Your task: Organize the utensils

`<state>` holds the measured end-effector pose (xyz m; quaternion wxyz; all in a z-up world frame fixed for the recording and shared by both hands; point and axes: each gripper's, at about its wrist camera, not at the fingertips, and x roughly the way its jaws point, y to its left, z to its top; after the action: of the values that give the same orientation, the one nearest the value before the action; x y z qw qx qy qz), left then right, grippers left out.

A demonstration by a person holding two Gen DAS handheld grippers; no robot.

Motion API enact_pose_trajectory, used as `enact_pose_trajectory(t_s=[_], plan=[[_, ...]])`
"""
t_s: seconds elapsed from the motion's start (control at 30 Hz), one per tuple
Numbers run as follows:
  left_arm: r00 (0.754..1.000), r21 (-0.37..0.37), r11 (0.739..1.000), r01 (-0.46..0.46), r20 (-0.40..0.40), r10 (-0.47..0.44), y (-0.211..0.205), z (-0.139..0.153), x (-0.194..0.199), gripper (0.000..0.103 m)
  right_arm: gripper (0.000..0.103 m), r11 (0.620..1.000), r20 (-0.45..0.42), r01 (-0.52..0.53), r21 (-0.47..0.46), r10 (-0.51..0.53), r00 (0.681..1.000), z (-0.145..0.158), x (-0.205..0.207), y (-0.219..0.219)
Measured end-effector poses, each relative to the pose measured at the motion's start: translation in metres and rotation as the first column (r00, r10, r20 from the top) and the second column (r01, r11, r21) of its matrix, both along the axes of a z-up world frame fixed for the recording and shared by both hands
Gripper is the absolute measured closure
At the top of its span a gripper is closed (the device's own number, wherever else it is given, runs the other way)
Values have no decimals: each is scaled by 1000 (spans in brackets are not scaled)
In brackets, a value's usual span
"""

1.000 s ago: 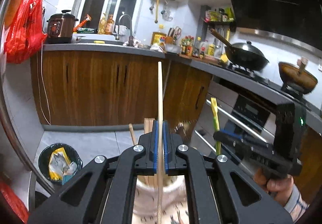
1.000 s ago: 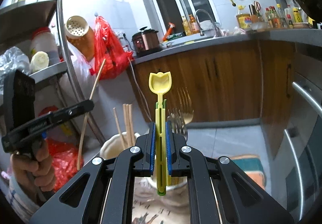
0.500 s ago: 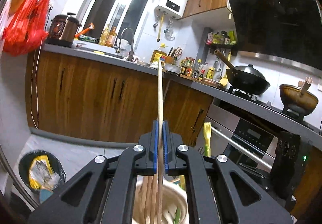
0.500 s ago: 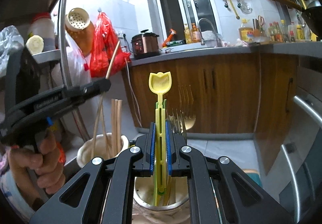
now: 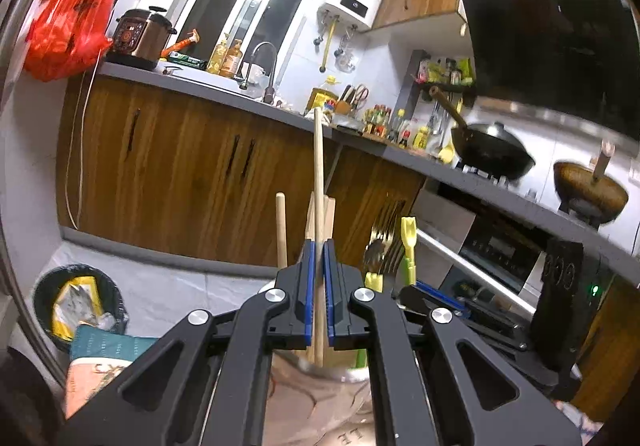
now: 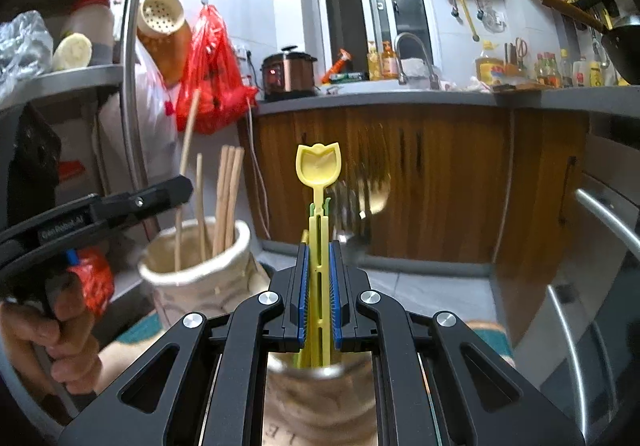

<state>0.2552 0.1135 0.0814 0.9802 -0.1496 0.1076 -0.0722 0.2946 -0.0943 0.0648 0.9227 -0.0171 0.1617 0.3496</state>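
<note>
Both of my hands have sunk since a second ago, so chopstick and spoon now reach into their holders. Left fingers [image 5: 319,246] are clamped on a single wooden chopstick [image 5: 318,165], its foot inside the cream holder [image 6: 196,274] at centre bottom. Right fingers [image 6: 319,246] pinch the yellow tulip spoon [image 6: 319,169] over a steel cup [image 6: 320,370]. Only the right view shows my left hand [image 6: 44,334]; only the left view shows forks [image 5: 386,242] clearly.
</note>
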Motion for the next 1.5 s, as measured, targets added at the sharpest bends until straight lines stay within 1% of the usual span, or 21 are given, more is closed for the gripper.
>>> enact_pose_trajectory(t_s=[0.03,0.13,0.27,0.43,0.6,0.8,0.83,0.9,0.97,1.03,1.07,1.1,1.17,1.23,1.27,1.3,1.33,1.37,1.4,1.47,1.5], plan=[[1000,19,1000,-7,-6,7,-3,0,-3,99,93,1000,-3,6,-8,-6,1000,-1,-2,-2],[1000,42,999,-6,-22,7,-7,-1,-9,99,93,1000,-17,18,-19,-18,1000,0,-4,-7],[999,57,998,-6,-39,9,-8,-2,-14,99,93,999,-36,20,-42,-21,999,-1,-4,-6],[997,97,995,-28,-75,35,-8,-4,-10,99,93,997,-61,24,-74,-29,998,-7,0,-1],[994,130,991,-30,-99,43,-13,-5,-6,99,93,996,-82,27,-83,-34,996,-10,2,-2],[992,141,989,-33,-115,49,-16,-4,-4,99,93,996,-84,31,-82,-38,996,-9,3,-3],[992,144,989,-33,-117,50,-16,-4,-4,99,92,996,-83,32,-81,-39,996,-9,3,-3],[992,146,989,-35,-119,52,-16,-4,-4,98,85,996,-80,38,-77,-44,996,-7,4,-4],[991,141,989,-33,-121,51,-15,-4,-4,96,85,997,-76,41,-69,-47,996,-5,3,-6],[992,144,989,-38,-116,55,-15,-3,-6,85,84,997,-69,41,-63,-45,997,-3,2,-8],[992,143,989,-40,-110,56,-15,-2,-7,73,82,997,-68,40,-59,-44,997,-2,1,-8],[993,145,988,-44,-99,59,-15,-1,-10,63,80,998,-64,38,-54,-41,997,-1,0,-8],[994,153,987,-50,-86,64,-16,2,-13,59,79,998,-52,36,-49,-39,998,2,-3,-9],[995,159,986,-55,-75,67,-16,4,-17,54,79,999,-41,32,-35,-33,999,5,-6,-12],[995,159,986,-58,-70,70,-16,6,-18,47,78,999,-37,30,-30,-31,999,6,-8,-13],[995,157,986,-60,-64,71,-15,7,-21,43,77,999,-33,28,-26,-29,999,7,-9,-13],[996,157,986,-60,-59,70,-15,8,-23,42,74,999,-24,27,-22,-27,999,9,-12,-15],[996,158,986,-62,-57,72,-15,9,-24,38,70,999,-17,27,-19,-27,999,10,-13,-16],[996,158,985,-68,-52,77,-15,9,-27,31,67,999,-12,26,-19,-26,1000,11,-15,-16],[995,157,984,-82,-37,89,-15,10,-33,20,65,999,-5,29,-21,-29,1000,11,-17,-18],[995,158,983,-91,-29,97,-15,10,-37,13,62,999,-2,32,-21,-32,999,11,-18,-19]])
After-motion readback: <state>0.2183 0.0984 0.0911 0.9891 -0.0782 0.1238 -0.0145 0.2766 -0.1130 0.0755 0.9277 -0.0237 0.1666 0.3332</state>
